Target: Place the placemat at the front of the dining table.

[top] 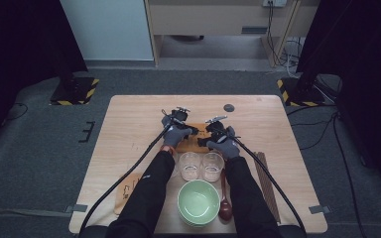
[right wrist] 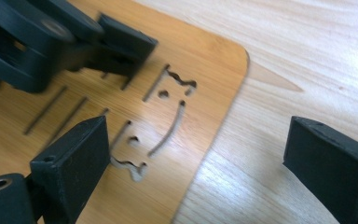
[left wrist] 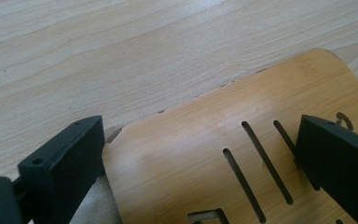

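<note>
so both hand-held grippers, left [top: 182, 130] and right [top: 207, 137], are hovering wide open and empty over the bamboo mat [left wrist: 205, 154] at the frame's middle on the table [top: 129, 129], probably bracketing its ends to lift it evenly.

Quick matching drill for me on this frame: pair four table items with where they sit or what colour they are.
1. bamboo board
2. green bowl
3. spoon
4. two clear glasses

a. just right of the bowl
b. under both open tools
c. nearest the table's front edge, pale green
d. side by side between board and bowl

Pairs: 1-b, 2-c, 3-a, 4-d
</note>
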`<state>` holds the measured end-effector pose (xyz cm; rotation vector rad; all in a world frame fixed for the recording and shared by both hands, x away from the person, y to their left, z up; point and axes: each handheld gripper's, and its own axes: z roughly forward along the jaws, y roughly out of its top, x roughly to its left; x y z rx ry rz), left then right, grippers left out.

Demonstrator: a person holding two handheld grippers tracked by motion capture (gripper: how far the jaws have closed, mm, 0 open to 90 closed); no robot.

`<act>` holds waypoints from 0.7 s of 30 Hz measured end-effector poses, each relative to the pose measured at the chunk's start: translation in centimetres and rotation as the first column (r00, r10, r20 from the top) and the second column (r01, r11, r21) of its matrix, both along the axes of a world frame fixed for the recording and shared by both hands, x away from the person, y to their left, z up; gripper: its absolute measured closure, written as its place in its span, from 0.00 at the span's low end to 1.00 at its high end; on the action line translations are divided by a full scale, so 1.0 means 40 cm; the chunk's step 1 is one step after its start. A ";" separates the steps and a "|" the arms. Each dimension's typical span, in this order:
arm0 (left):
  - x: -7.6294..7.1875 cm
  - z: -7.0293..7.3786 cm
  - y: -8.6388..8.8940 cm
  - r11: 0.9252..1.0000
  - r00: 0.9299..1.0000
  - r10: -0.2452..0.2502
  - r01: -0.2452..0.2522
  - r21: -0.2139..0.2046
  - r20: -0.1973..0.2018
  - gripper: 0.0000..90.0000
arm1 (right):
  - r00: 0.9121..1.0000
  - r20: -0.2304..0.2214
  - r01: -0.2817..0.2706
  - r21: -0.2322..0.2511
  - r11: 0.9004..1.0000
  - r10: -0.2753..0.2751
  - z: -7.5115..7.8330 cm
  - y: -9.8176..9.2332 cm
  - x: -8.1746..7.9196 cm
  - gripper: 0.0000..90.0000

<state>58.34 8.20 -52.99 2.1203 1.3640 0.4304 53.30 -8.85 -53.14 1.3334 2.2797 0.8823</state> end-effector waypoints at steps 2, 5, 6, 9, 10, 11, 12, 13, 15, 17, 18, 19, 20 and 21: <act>0.000 0.000 0.000 1.000 1.000 0.000 0.000 -0.001 0.000 0.02 | 1.000 -0.004 0.009 0.004 1.000 -0.009 -0.005 -0.003 0.001 0.07; 0.000 0.001 0.001 1.000 1.000 0.002 -0.002 -0.004 -0.003 0.02 | 1.000 0.003 0.009 0.004 1.000 -0.009 -0.007 -0.003 0.000 0.07; 0.000 0.001 0.002 1.000 1.000 0.003 -0.003 -0.006 -0.005 0.02 | 1.000 0.004 0.009 0.001 1.000 -0.009 -0.006 -0.002 -0.001 0.07; -0.002 0.002 0.002 1.000 1.000 0.006 -0.006 -0.004 -0.009 0.02 | 1.000 -0.001 0.012 0.001 1.000 -0.012 -0.005 -0.001 -0.002 0.07; -0.002 0.002 0.002 1.000 1.000 0.006 -0.006 -0.004 -0.010 0.02 | 1.000 -0.007 0.017 0.007 1.000 -0.017 -0.006 -0.003 -0.001 0.07; -0.002 0.002 0.002 1.000 1.000 0.005 -0.005 -0.004 -0.012 0.02 | 1.000 -0.008 0.017 0.011 1.000 -0.017 -0.007 -0.004 -0.001 0.07; -0.002 0.003 0.002 1.000 1.000 0.005 -0.005 -0.004 -0.013 0.02 | 1.000 -0.010 0.019 0.015 1.000 -0.018 -0.007 -0.004 -0.002 0.07; -0.002 0.003 0.002 1.000 1.000 0.006 -0.006 -0.004 -0.013 0.02 | 1.000 -0.013 0.020 0.018 1.000 -0.020 -0.008 -0.005 -0.002 0.07; -0.002 0.003 0.002 1.000 1.000 0.008 -0.008 -0.004 -0.015 0.02 | 1.000 -0.015 0.020 0.019 1.000 -0.020 -0.008 -0.005 -0.001 0.07; -0.002 0.003 0.002 1.000 1.000 0.011 -0.011 -0.003 -0.017 0.02 | 1.000 -0.015 0.020 0.019 1.000 -0.019 -0.008 -0.005 -0.001 0.07; -0.002 0.004 0.002 1.000 1.000 0.012 -0.012 -0.003 -0.017 0.02 | 1.000 -0.016 0.021 0.022 1.000 -0.021 -0.008 -0.005 -0.001 0.07; -0.002 0.004 0.002 1.000 1.000 0.013 -0.013 -0.002 -0.018 0.02 | 1.000 -0.019 0.022 0.025 0.999 -0.022 -0.009 -0.006 -0.001 0.07; -0.002 0.004 0.002 1.000 1.000 0.015 -0.015 -0.001 -0.019 0.02 | 0.999 -0.023 0.027 0.034 0.999 -0.026 -0.010 -0.007 -0.001 0.07; -0.002 0.004 0.002 1.000 1.000 0.016 -0.016 -0.001 -0.019 0.02 | 0.999 -0.021 0.025 0.033 0.999 -0.025 -0.010 -0.007 -0.001 0.07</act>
